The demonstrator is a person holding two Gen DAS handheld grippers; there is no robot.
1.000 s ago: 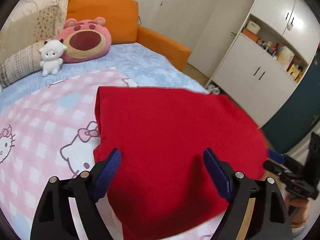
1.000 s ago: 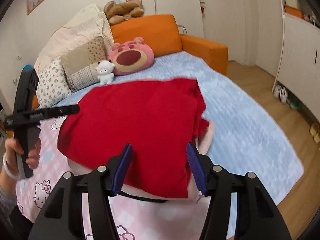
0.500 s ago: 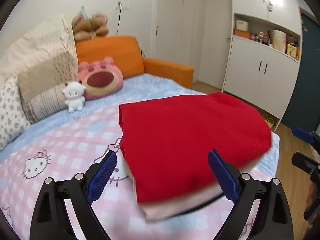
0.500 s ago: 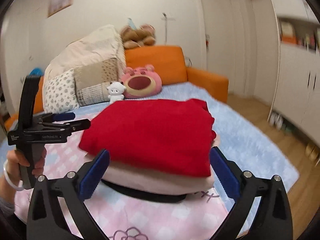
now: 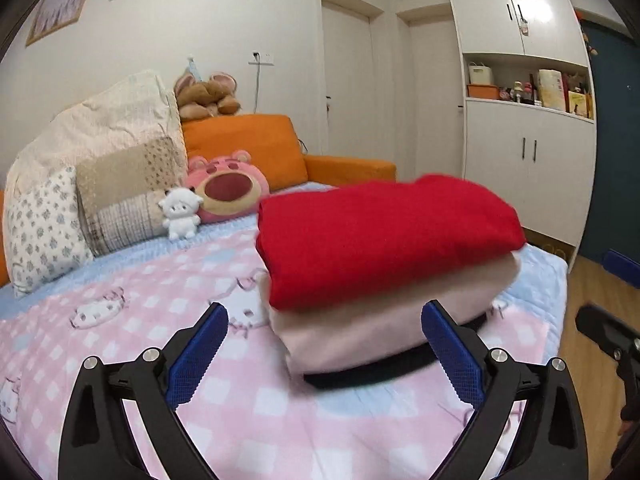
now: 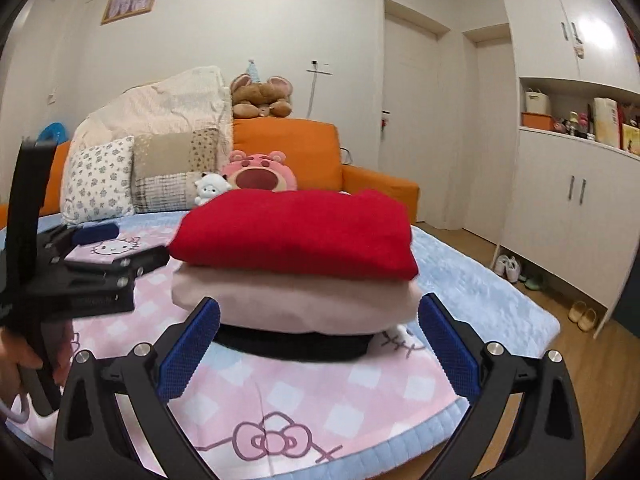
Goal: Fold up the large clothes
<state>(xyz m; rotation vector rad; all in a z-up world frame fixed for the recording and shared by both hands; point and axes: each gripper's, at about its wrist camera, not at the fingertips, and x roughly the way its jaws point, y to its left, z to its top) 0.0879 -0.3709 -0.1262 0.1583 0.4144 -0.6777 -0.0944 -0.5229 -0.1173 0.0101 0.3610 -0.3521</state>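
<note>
Folded red sweater (image 6: 296, 232) tops a stack, long axis running left to right, over a folded pink garment (image 6: 296, 300) and a black one (image 6: 296, 344), on the Hello Kitty blanket (image 6: 320, 396). Left gripper (image 5: 324, 356) and right gripper (image 6: 316, 346) both gape wide, holding nothing.

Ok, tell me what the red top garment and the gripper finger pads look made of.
Red garment: looks like soft knit or fleece, matte with a fuzzy surface and plump rounded folds; exact fibre unclear. Finger pads: blue, apparently rubber or textured plastic, given the fine gridded surface.
</note>
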